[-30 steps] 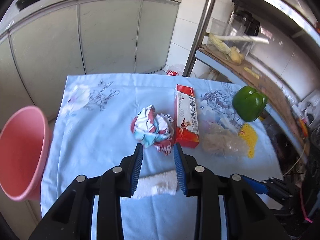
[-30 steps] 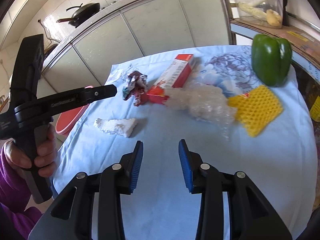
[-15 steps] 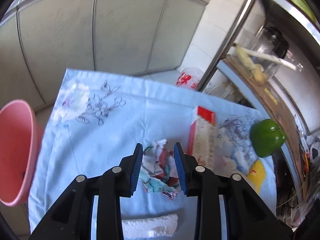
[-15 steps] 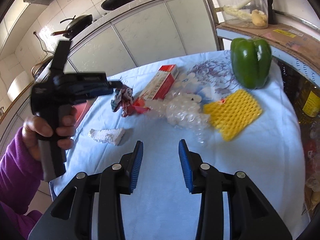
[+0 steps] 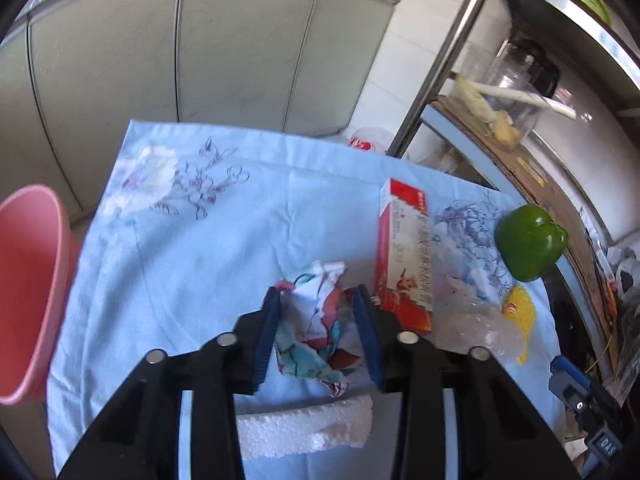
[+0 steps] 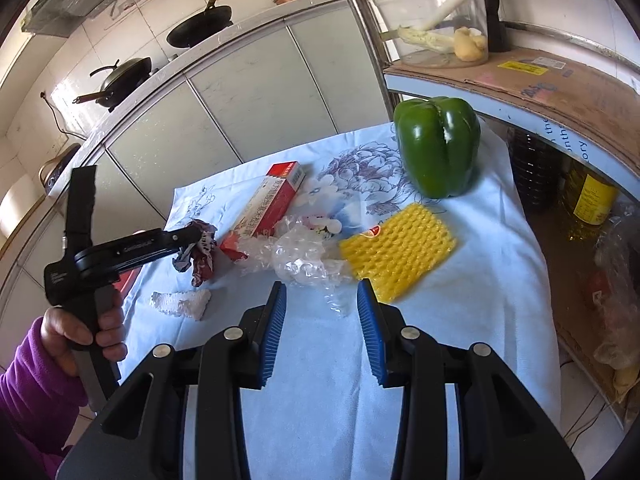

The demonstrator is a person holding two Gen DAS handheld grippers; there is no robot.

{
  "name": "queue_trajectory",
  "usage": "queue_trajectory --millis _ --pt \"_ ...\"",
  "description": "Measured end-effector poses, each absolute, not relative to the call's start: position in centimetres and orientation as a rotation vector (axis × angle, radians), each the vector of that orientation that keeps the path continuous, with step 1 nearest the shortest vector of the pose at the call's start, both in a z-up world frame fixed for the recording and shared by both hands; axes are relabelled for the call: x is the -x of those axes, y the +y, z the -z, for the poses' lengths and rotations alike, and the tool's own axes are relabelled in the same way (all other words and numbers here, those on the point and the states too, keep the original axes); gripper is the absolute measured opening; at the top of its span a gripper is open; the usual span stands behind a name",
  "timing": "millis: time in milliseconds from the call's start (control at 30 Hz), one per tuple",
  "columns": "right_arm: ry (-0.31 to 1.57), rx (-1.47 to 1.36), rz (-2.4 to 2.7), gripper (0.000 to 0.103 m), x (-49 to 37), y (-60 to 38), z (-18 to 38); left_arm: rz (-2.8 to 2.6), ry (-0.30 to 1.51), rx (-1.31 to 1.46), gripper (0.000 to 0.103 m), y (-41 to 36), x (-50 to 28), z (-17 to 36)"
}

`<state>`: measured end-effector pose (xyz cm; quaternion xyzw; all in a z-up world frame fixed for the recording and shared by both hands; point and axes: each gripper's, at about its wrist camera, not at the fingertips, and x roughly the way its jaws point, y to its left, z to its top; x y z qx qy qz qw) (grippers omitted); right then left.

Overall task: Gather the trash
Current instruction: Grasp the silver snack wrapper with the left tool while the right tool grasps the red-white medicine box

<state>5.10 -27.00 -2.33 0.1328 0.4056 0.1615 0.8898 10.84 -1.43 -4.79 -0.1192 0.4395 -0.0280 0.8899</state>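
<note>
My left gripper (image 5: 317, 300) is shut on a crumpled colourful wrapper (image 5: 316, 328) and holds it above the blue tablecloth (image 5: 192, 248). The wrapper also shows in the right wrist view (image 6: 200, 254), hanging from the left gripper (image 6: 192, 240). Below it lies a white foam piece (image 5: 304, 426), also seen in the right wrist view (image 6: 180, 303). A red box (image 5: 404, 256), clear crumpled plastic (image 6: 304, 256) and a yellow foam net (image 6: 398, 254) lie on the cloth. My right gripper (image 6: 322, 296) is open and empty, just short of the clear plastic.
A pink bin (image 5: 28, 280) stands off the table's left edge. A green bell pepper (image 6: 438, 146) sits at the far right of the cloth. A metal shelf (image 6: 520, 76) with a glass bowl and bottles stands to the right. Grey cabinets (image 5: 180, 52) are behind.
My left gripper moved forward over the wrapper, closed on it and lifted it off the cloth. My right gripper moved forward toward the clear plastic.
</note>
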Motion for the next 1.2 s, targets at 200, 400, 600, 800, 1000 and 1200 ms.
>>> queue_trajectory --millis 200,400,600,800,1000,1200 --pt "0.844 -0.227 -0.356 0.038 -5.4 -25.1 1.8 0.098 0.842 0.179 0.007 -2.0 -9.6 3.2" --pt "0.840 -0.214 -0.376 0.038 -6.3 -23.6 0.7 0.096 0.785 0.195 0.006 -0.4 -8.0 1.6" --pt "0.834 -0.232 -0.420 0.048 -9.8 -19.8 -1.3 0.093 0.724 0.248 0.006 2.1 -5.6 -0.2" --pt "0.910 -0.232 -0.350 0.057 -14.3 -15.8 -0.2 0.091 0.704 0.290 0.006 4.6 -2.8 -0.8" --pt "0.982 -0.166 -0.207 0.057 -18.0 -13.2 2.3 0.088 0.712 0.324 0.006 6.6 -1.0 -0.3" --pt "1.011 -0.111 -0.133 0.057 -19.8 -11.4 3.7 0.092 0.717 0.353 0.006 8.1 0.0 0.2"
